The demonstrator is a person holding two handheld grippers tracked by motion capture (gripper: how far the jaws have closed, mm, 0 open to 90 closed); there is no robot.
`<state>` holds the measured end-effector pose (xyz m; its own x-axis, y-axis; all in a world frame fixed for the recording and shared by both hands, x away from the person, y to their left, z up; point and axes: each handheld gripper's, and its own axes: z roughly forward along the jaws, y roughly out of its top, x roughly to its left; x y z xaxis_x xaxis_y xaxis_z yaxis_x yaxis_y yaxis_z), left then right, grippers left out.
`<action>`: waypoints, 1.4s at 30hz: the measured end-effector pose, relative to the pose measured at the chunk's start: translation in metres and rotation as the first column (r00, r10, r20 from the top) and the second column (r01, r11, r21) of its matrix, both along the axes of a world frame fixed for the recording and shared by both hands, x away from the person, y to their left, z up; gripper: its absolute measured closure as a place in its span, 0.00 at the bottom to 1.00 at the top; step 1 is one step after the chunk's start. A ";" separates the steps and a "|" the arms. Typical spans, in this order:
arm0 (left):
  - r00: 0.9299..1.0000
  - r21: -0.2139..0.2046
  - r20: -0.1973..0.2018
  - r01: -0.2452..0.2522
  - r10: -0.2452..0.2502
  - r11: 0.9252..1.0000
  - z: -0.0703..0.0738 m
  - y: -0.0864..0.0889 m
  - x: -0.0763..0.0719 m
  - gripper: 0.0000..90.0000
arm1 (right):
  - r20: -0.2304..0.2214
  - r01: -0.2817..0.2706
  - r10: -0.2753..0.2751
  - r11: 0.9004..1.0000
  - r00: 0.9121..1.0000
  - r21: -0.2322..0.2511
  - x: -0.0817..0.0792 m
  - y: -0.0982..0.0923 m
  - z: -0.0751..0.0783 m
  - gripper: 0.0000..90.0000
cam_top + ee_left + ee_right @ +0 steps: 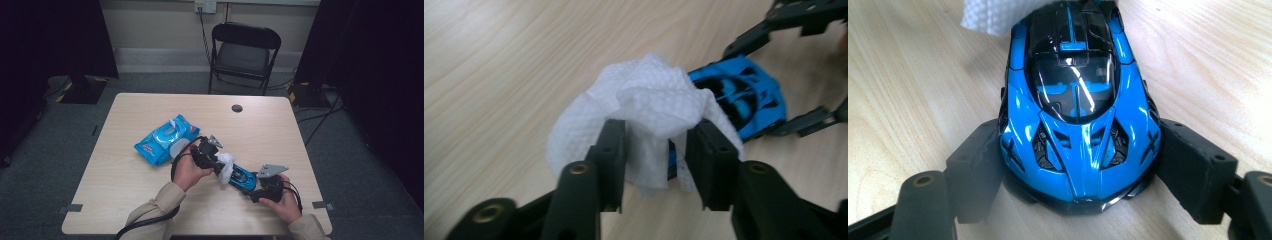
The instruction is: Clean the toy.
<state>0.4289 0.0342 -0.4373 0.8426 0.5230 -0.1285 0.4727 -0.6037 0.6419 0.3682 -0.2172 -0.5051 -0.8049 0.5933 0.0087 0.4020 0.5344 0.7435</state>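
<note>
Toy car [1080, 107] is being clamped nose-first in right gripper [1083, 165] fingers; wipe [644, 107], draped on its far end, is lying between half-open left gripper [656, 170] fingers.

The high view is looking forward and down over the whole desk [150, 210] from the person's edge. Each gripper view is peering along its own jaws, very near the desktop — both are sharing the blue toy car [1079, 107] and the white wipe [644, 107].
</note>
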 end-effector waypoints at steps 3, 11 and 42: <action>1.000 -0.041 0.005 0.012 -0.012 0.999 0.002 -0.006 -0.001 0.56 | 0.000 0.000 0.000 1.000 1.000 0.000 0.000 0.000 0.000 0.26; 0.999 -0.007 0.029 0.045 -0.045 0.999 -0.009 -0.024 0.000 0.58 | 0.001 0.000 0.000 1.000 1.000 0.000 0.000 0.000 0.000 0.26; 0.984 -0.014 -0.078 0.162 -0.162 0.987 -0.021 -0.078 -0.021 0.96 | 0.000 -0.001 0.001 1.000 1.000 0.000 0.000 0.000 0.000 0.26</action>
<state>0.4081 -0.0436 -0.4586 0.9033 0.3790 -0.2008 0.4178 -0.6718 0.6117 0.3683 -0.2172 -0.5051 -0.8055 0.5926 0.0085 0.4012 0.5346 0.7438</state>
